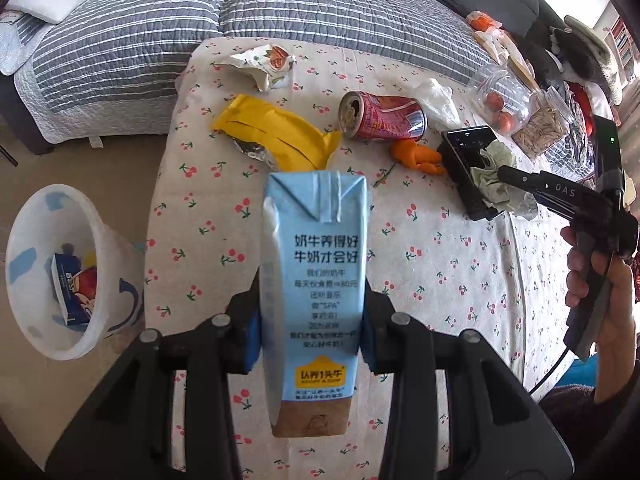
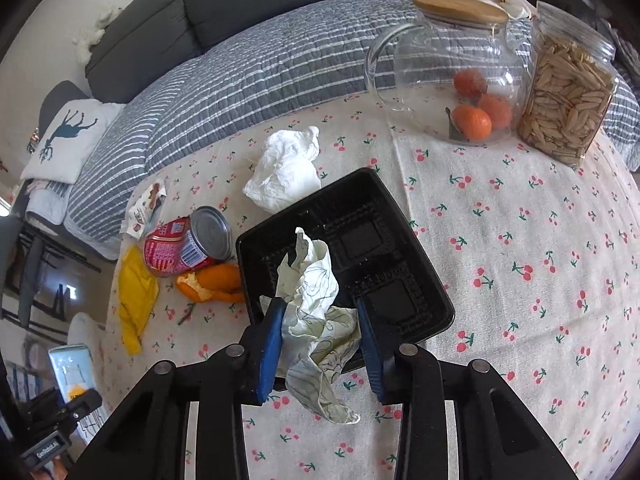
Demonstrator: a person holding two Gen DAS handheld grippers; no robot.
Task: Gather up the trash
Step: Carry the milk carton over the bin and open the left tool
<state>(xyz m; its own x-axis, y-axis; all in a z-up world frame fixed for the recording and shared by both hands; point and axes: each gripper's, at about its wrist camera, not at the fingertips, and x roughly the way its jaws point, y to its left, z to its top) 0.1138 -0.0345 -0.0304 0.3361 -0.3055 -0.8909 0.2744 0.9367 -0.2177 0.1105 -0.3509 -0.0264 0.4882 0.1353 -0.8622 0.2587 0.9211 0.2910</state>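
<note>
The left gripper [image 1: 312,336] clamps a blue milk carton [image 1: 314,280] at its lower middle, pads pressed to both sides, upright in the centre of the left wrist view; a good drop means carrying it level to the white bin [image 1: 52,276] at the left edge and letting go only once squarely above the mouth. The right gripper [image 2: 320,344], low centre of its own view, has its jaws drawn narrow on a crumpled paper [image 2: 316,312] lying over the near edge of a black tray [image 2: 400,240]; lifting straight up should keep the tray from dragging. Beyond, a red can [image 1: 382,116], orange peel [image 1: 416,156], yellow wrapper [image 1: 276,136] and white tissue [image 2: 286,172] wait on the cherry-print cloth [image 1: 440,264].
</note>
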